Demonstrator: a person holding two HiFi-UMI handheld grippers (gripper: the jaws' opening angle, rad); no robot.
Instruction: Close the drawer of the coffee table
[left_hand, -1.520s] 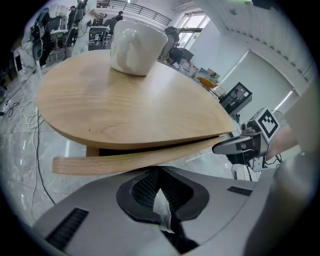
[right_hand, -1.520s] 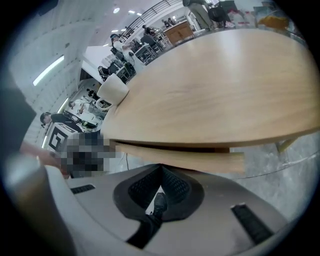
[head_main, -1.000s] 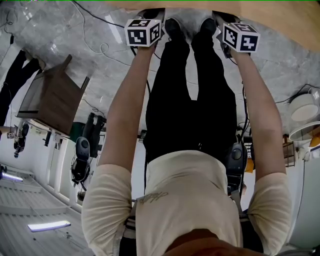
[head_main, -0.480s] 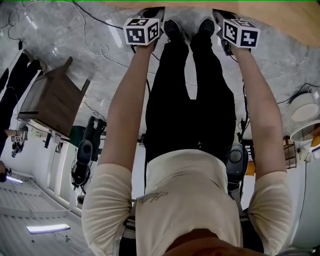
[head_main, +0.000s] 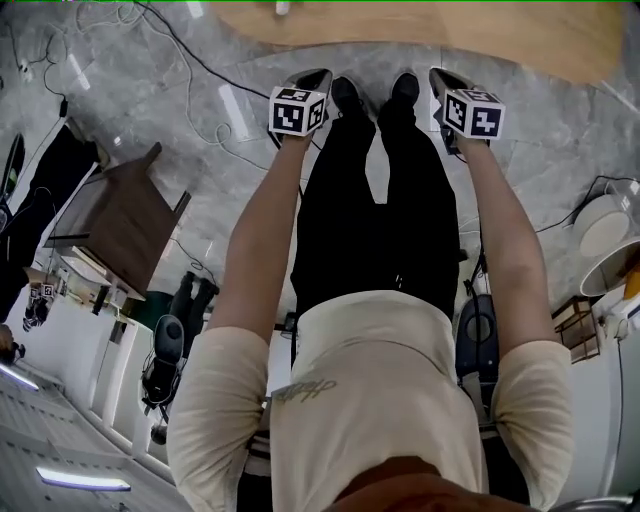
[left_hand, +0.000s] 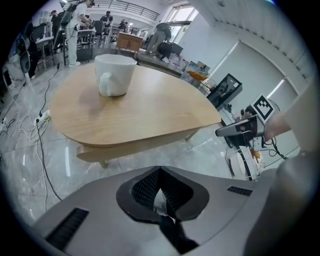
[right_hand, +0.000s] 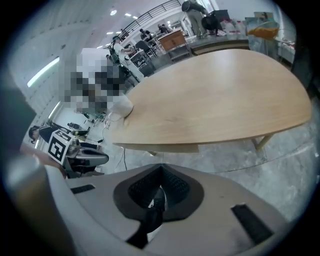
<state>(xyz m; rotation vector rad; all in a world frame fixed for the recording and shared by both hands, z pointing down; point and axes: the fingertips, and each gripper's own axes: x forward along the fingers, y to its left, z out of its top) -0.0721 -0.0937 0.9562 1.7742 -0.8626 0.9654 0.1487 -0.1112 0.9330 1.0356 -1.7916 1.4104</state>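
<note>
Holds left gripper (left_hand: 161, 197) clear of the table (left_hand: 150, 107) — jaws pressed together, nothing between. Shows drawer (left_hand: 130, 150) front tucked just under the top's near edge, mug (left_hand: 114, 74) on top. Holds right gripper (right_hand: 157, 197) likewise — jaws together, empty.
</note>
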